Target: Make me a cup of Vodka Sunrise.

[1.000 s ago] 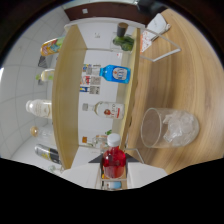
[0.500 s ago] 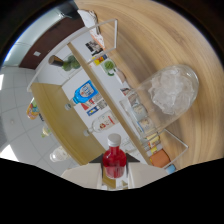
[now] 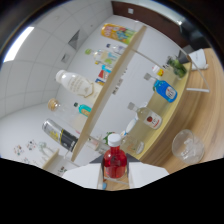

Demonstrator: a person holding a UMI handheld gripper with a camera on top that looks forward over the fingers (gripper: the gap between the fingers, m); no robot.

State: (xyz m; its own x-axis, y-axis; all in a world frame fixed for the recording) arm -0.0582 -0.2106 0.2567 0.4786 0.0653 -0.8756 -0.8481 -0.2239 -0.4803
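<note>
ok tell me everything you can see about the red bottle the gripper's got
The red bottle is small, with a clear body full of red liquid, a white screw cap and a dark label on its front. It stands upright between the gripper fingers, which close on its lower body at both sides, so it looks lifted rather than resting on anything. Its base is hidden by the gripper. Beyond it lies the tilted wooden counter with other bottles, and a glass of ice off to one side.

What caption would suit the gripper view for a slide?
Gripper holds a red bottle, view tilted, before a wooden shelf of bottles; a clear glass stands on the counter.
</note>
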